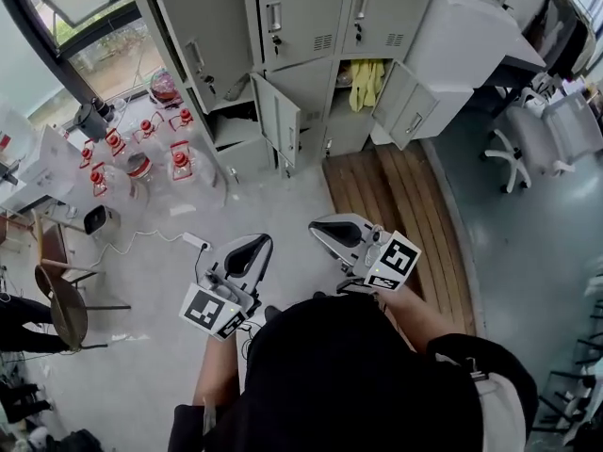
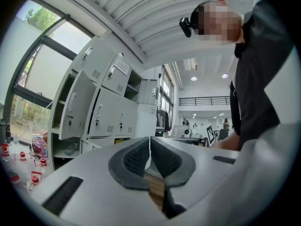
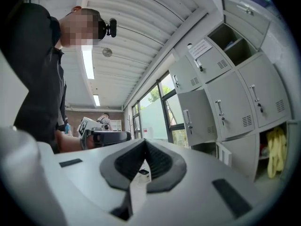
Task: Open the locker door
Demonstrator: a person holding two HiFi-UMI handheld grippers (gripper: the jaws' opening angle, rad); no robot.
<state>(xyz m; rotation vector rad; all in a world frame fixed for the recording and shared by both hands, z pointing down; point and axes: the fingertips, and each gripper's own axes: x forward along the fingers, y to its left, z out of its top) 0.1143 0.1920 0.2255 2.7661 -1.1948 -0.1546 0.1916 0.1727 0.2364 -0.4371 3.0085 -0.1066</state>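
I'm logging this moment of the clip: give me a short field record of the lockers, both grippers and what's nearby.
Lockers: grey metal locker bank, several doors hanging open, others closed
Left gripper: jaws together, empty, held short of the lockers
Right gripper: jaws together, empty, held short of the lockers
Open compartment: yellow cloth hanging inside
Floor, left: clear jugs with red caps

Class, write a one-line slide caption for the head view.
Left gripper and right gripper, shut and empty, held before grey lockers, several doors open.
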